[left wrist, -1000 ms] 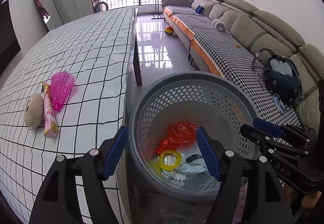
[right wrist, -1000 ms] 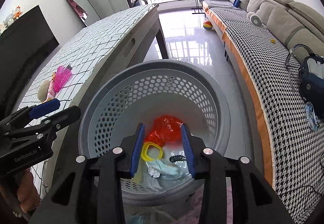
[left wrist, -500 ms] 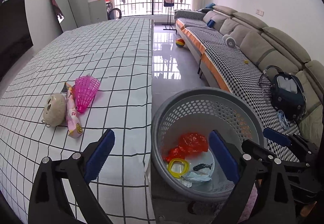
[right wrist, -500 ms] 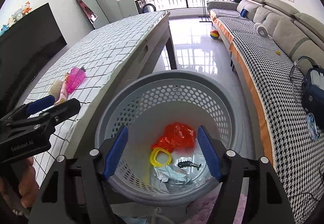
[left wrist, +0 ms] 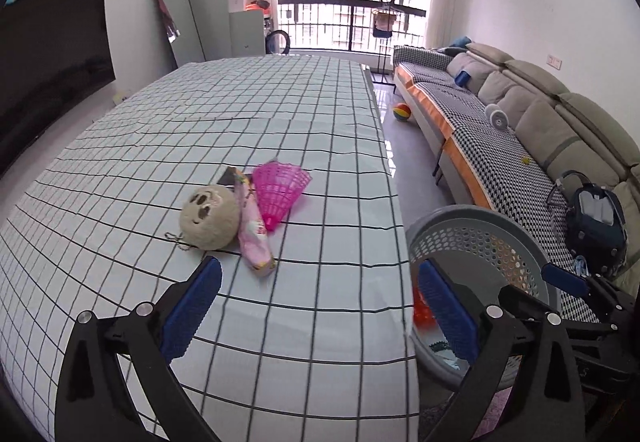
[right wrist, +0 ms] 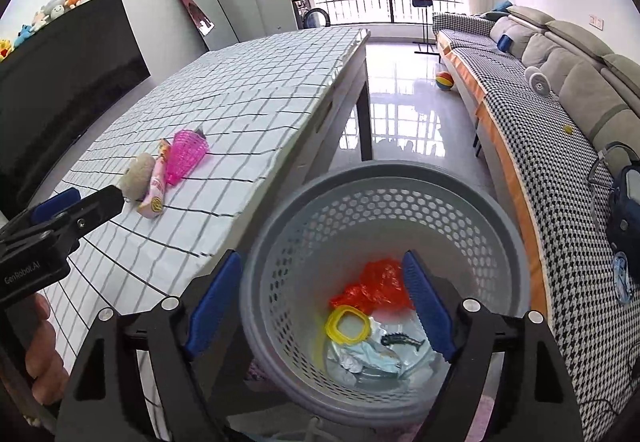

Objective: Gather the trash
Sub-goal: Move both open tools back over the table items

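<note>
A grey perforated basket (right wrist: 384, 202) stands on the floor beside the table; it also shows in the left wrist view (left wrist: 480, 238). Inside lie a red plastic bag (right wrist: 376, 282), a yellow ring (right wrist: 347, 324), crumpled wrappers (right wrist: 368, 356) and a small dark fish-shaped piece (right wrist: 402, 340). On the checked tablecloth (left wrist: 240, 122) lie a beige plush ball (left wrist: 210, 216), a pink snack wrapper (left wrist: 254, 230) and a pink mesh cone (left wrist: 280, 190). My left gripper (left wrist: 320, 306) is open and empty over the table edge, short of these items. My right gripper (right wrist: 320, 306) is open and empty above the basket.
A grey sofa (right wrist: 560, 82) with a houndstooth cover runs along the right, with a dark bag (left wrist: 596, 226) on it. A colourful ball (right wrist: 444, 80) lies on the tiled floor. A black TV (left wrist: 52, 54) and a mirror (left wrist: 178, 22) stand at the left wall.
My left gripper has swung left from over the basket to over the table, toward the plush ball and wrapper. My right gripper opened wide and rose above the basket.
</note>
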`<action>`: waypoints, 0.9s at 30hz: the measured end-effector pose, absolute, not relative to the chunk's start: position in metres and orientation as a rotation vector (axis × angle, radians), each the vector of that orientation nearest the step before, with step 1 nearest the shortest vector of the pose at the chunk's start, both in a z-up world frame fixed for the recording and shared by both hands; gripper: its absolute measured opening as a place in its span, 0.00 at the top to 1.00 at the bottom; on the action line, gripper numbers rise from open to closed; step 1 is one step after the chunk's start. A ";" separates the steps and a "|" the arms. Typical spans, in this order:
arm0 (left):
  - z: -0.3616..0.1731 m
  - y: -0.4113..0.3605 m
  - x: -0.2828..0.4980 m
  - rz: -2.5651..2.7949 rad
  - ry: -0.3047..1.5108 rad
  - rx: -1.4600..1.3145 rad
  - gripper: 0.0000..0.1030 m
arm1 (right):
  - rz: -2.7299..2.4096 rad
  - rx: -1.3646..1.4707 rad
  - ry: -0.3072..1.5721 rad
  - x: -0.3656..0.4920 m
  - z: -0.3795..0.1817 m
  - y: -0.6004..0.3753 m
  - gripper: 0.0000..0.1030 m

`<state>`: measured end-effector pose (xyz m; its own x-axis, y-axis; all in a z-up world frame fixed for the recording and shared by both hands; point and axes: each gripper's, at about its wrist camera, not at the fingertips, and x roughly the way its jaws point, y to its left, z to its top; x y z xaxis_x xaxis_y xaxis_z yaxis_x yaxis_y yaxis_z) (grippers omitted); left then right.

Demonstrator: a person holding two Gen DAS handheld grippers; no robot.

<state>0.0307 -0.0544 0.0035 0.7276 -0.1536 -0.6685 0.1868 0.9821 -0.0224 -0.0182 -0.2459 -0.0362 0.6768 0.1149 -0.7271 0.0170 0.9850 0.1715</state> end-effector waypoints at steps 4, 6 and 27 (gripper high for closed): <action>0.007 -0.021 0.036 -0.126 0.718 0.024 0.06 | 0.082 0.146 0.822 -0.003 -0.030 -0.223 0.24; 0.008 -0.004 0.038 -0.093 0.712 0.015 0.06 | 0.092 0.132 0.812 0.004 -0.027 -0.212 0.24; -0.003 0.104 0.059 0.132 0.716 -0.052 0.06 | 0.274 -0.106 0.883 0.090 -0.030 -0.075 0.23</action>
